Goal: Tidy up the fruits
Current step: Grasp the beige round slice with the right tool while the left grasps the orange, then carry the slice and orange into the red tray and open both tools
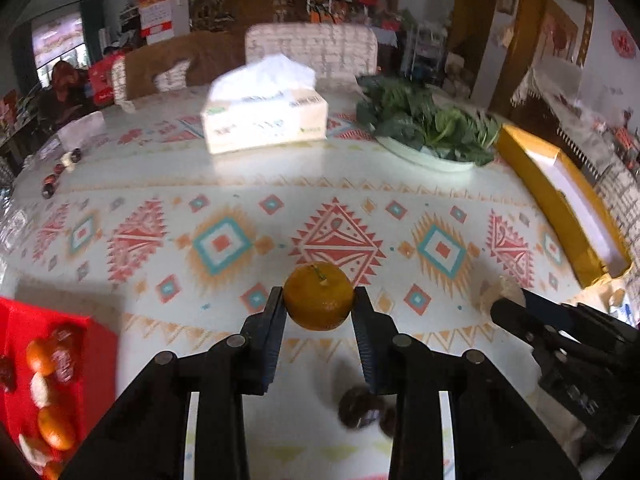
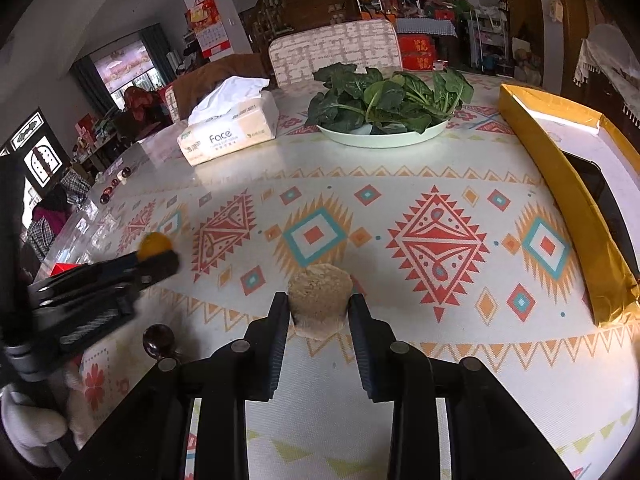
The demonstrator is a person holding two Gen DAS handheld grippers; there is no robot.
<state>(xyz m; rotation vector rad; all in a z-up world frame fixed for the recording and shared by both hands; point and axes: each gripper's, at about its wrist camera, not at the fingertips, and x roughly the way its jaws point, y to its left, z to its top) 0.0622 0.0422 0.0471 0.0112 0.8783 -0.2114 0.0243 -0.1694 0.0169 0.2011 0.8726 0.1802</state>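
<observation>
Left gripper (image 1: pixel 319 298) clamps a round tangerine (image 1: pixel 319 296) with green stem above the table (image 1: pixel 240 184); right gripper (image 2: pixel 319 305) clamps a tan, grainy cake (image 2: pixel 319 300). Dark fruits (image 1: pixel 360 406) lie below; red box (image 1: pixel 24 320) left, greens (image 2: pixel 384 100) beyond.

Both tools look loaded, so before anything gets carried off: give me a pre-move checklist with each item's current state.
1. Left tool shut on the orange: ok.
2. Right tool shut on the beige cake-like piece: ok.
3. Red box in the left view, already holding fruit: ok.
4. Room left in the red box: cannot tell, partly out of frame.
5. Dark round fruit lying loose on the tablecloth: not ok.
</observation>
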